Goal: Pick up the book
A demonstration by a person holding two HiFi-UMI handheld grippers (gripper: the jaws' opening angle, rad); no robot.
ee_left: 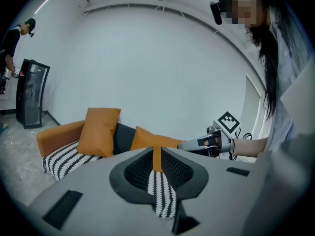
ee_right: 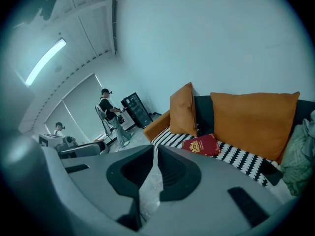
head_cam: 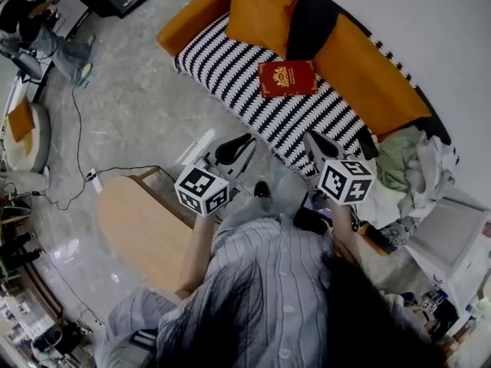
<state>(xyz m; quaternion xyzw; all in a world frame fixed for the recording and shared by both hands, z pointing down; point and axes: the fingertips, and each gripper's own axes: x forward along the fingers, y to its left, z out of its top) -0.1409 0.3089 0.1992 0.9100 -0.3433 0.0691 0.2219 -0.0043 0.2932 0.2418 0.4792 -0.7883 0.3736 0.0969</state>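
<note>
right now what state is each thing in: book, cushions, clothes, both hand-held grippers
book: closed, lying flat with its cover up on the striped seat, untouched
left hand-held gripper: shut, empty
right hand-held gripper: shut, empty, short of the book
orange cushions: propped upright behind the striped seat
clothes: crumpled in a heap at the seat's end

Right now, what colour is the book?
The book is red with a gold emblem; clearest in head view.
</note>
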